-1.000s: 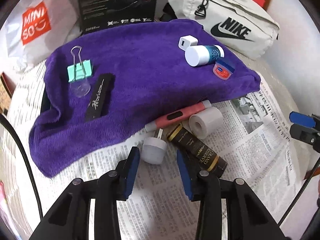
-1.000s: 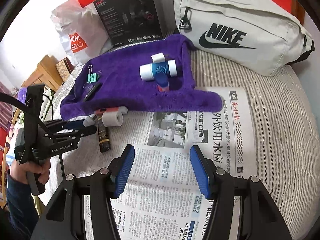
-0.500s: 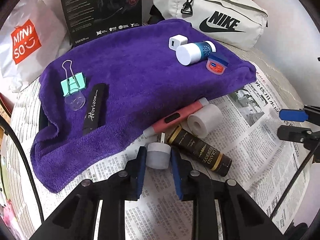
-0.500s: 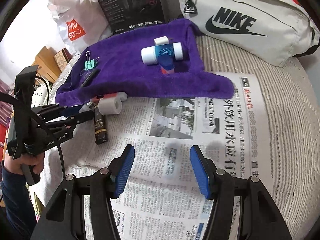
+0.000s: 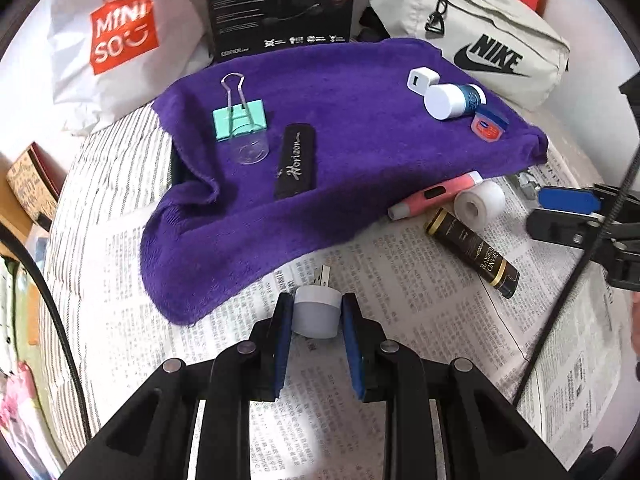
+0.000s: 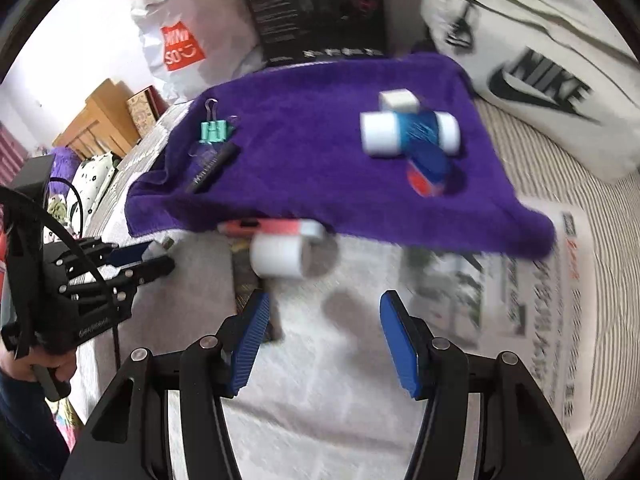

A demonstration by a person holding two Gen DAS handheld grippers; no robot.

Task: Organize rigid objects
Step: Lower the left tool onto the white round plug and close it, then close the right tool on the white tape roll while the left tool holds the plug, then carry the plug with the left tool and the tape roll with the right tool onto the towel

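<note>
My left gripper is shut on a small pale USB plug light, its metal plug pointing at the purple towel. It is held over the newspaper, left of the pink pen, white tape roll and dark tube. On the towel lie a teal binder clip, a black case, a white charger cube, a blue-and-white bottle and a small red tin. My right gripper is open and holds nothing, just short of the tape roll.
A Miniso bag, a black box and a grey Nike bag stand behind the towel. The striped bedding runs on to the right. In the right wrist view a hand holds the left gripper.
My left gripper closed on the plug light and carried it left, away from the pen, roll and tube. My right gripper moved forward toward the tape roll, still open.
</note>
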